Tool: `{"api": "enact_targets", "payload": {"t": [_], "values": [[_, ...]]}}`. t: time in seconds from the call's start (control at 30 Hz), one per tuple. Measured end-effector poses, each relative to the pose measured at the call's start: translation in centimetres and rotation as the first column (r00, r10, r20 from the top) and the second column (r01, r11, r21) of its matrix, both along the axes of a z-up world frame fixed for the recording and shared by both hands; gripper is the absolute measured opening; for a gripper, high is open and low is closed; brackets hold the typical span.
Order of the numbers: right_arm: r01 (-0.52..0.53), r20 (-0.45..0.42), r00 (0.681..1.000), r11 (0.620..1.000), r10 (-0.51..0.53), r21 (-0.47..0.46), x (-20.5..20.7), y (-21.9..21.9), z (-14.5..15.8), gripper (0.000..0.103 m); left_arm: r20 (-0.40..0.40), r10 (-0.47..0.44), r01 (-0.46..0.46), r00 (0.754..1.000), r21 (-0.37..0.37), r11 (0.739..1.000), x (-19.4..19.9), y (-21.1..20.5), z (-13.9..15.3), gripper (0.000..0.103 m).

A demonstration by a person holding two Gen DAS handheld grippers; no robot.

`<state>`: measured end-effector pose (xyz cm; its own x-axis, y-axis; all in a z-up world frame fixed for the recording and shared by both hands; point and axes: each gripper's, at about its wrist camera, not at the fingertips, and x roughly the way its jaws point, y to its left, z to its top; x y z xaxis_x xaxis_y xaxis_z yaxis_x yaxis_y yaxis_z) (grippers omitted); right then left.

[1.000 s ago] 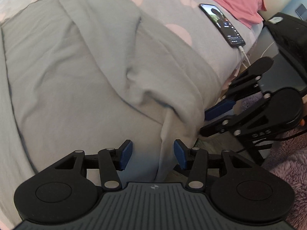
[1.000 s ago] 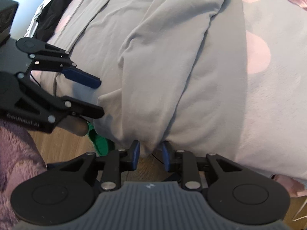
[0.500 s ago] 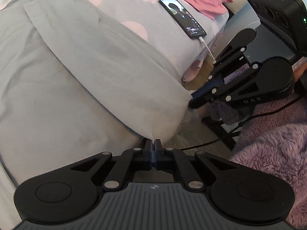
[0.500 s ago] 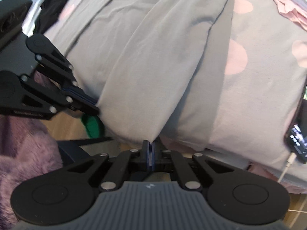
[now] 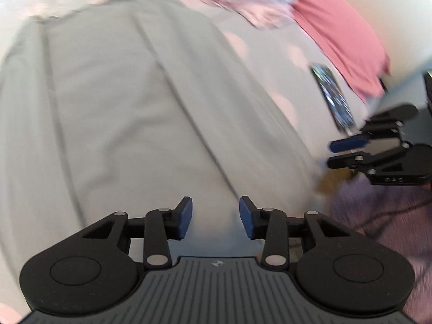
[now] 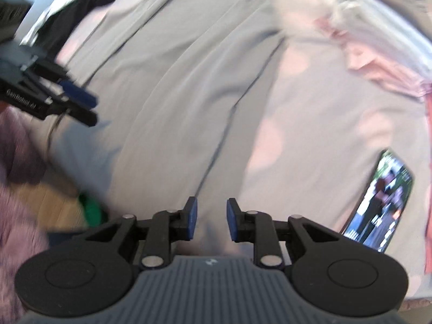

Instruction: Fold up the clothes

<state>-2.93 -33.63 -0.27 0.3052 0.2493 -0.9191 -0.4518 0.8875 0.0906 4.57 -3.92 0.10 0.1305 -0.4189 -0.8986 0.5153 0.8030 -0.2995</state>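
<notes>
Two black two-finger grippers with blue pads are seen with jaws parted and nothing between them: the left gripper (image 5: 215,218) and the right gripper (image 6: 211,220), each hovering at the near edge of the bed. The grey fabric garment (image 5: 113,113) is spread flat, with long creases, over the grey bedsheet with pale pink dots (image 6: 310,124). A black smartphone with a lit screen (image 6: 378,205) is noted lying on the sheet beside the garment, near a pink pillow (image 5: 343,37).
</notes>
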Motion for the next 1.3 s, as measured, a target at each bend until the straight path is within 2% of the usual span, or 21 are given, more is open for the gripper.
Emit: {"api": "enact_targets", "payload": {"t": [0.17, 0.4, 0.53, 0.7, 0.9, 1.03, 1.07, 1.1, 1.13, 1.3], "values": [[0.045, 0.118, 0.992, 0.999, -0.042, -0.021, 3.9, -0.5, -1.0, 0.027, 0.024, 0.056, -0.056, 0.998, 0.027, 0.998, 3.7, 0.4, -0.2, 0.036], [0.022, 0.253, 0.967, 0.999, -0.011, -0.04, 10.5, -0.3, -2.0, 0.027, 0.068, 0.094, -0.095, 0.993, 0.016, 0.995, 9.6, 0.3, -0.6, 0.036], [0.02, 0.307, 0.951, 1.0, -0.015, -0.015, 14.6, -0.6, -3.3, 0.027, 0.086, 0.128, -0.13, 0.988, 0.018, 0.991, 13.0, -0.2, -1.3, 0.036], [0.015, 0.312, 0.95, 0.999, -0.026, 0.038, 18.2, -0.3, -4.5, 0.027, 0.082, 0.176, -0.176, 0.981, -0.007, 0.984, 17.1, -0.5, -2.4, 0.036], [-0.048, 0.314, 0.949, 0.996, 0.023, 0.074, 20.8, 0.6, -4.9, 0.027, 0.056, 0.205, -0.198, 0.977, -0.115, 0.973, 21.0, -0.7, -3.4, 0.036], [-0.097, 0.314, 0.947, 0.993, 0.069, 0.074, 21.9, 1.5, -5.5, 0.028, 0.082, 0.201, -0.189, 0.976, -0.133, 0.973, 23.3, -1.5, -3.9, 0.036], [-0.1, 0.315, 0.947, 0.992, 0.071, 0.079, 22.0, 1.6, -5.6, 0.027, 0.087, 0.205, -0.192, 0.975, -0.139, 0.972, 23.9, -1.6, -4.0, 0.036], [-0.104, 0.315, 0.946, 0.991, 0.072, 0.085, 22.1, 1.6, -5.7, 0.011, 0.089, 0.209, -0.195, 0.974, -0.147, 0.97, 24.6, -1.7, -4.1, 0.036], [-0.103, 0.311, 0.948, 0.99, 0.068, 0.097, 22.1, 1.6, -5.6, 0.008, 0.093, 0.214, -0.198, 0.972, -0.159, 0.967, 25.3, -1.8, -4.2, 0.036], [-0.046, 0.309, 0.951, 0.995, 0.015, 0.092, 21.7, 0.2, -5.7, 0.007, 0.14, 0.234, -0.199, 0.962, -0.225, 0.954, 28.7, -2.7, -4.3, 0.043]]}}
